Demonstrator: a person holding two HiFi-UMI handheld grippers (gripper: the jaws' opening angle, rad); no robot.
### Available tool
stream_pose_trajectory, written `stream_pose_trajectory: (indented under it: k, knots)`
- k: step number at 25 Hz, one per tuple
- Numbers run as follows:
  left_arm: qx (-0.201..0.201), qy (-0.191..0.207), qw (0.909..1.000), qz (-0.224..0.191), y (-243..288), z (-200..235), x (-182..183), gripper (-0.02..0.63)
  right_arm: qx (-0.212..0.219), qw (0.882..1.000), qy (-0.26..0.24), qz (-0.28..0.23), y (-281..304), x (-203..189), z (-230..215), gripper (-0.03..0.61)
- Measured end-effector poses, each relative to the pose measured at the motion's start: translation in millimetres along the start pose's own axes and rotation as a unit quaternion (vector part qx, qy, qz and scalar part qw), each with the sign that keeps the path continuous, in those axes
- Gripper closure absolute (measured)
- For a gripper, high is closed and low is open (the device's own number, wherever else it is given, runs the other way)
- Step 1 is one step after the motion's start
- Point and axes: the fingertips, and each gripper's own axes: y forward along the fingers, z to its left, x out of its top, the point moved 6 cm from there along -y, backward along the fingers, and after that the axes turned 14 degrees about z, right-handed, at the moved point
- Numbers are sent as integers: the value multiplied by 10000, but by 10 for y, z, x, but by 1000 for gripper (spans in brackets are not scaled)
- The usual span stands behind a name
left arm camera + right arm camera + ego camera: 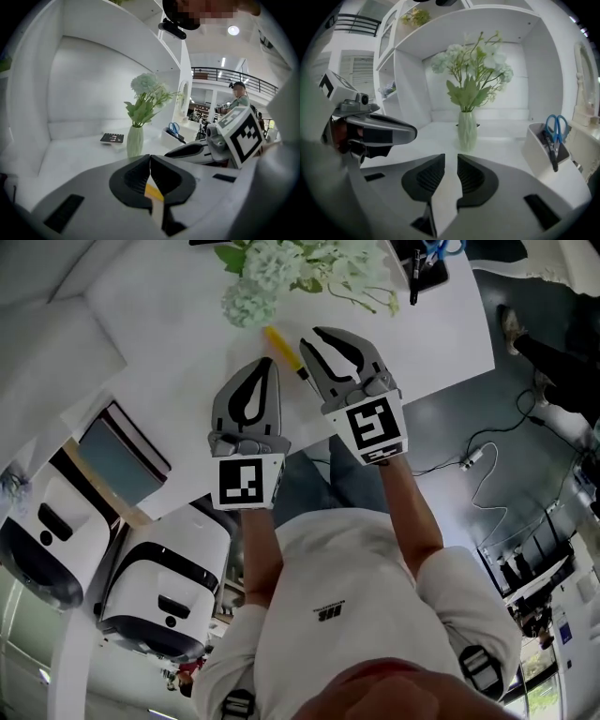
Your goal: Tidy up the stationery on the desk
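Observation:
A yellow pen (281, 346) with a dark tip lies on the white desk (178, 343), between the tips of my two grippers. My left gripper (267, 362) hovers just left of it, jaws meeting at the tips. In the left gripper view (150, 158) a yellow strip of the pen (153, 191) shows through the gap behind the touching tips, under the jaws rather than pinched. My right gripper (311, 336) is just right of the pen. Its jaws (451, 158) stand apart, with only white desk between them.
A pale green vase of white flowers (272, 277) (468, 130) stands just beyond the grippers. A white holder with blue scissors (551, 143) (427, 263) is at the right. A small dark pad (112, 138) lies at the back. White machines (164, 596) stand below the desk's near edge.

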Motion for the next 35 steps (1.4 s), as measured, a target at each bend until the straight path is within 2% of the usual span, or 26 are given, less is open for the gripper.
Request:
stream_pose_trajectory:
  k: [6,17,23,27,35]
  knots:
    - [98,-64,9999,28,-97,124,-166,614,309,9969,-281,672,316,-69,274,504]
    - [123,-110,9997,170,-32,196,-261,614,445,9881,-438,1404,727,-56,293,467]
    - [117,-96,9995,264,32,188,-232,614,526,9862,-411,1515,750,-53,311,478]
    - [75,0,9996,281,43,158,-189,614,408,9866,-433,1516,730,-36,282,505]
    - [-34,167,9996,240,113,42,-7,614,221,9938,-101,1087,402,25,38,510]
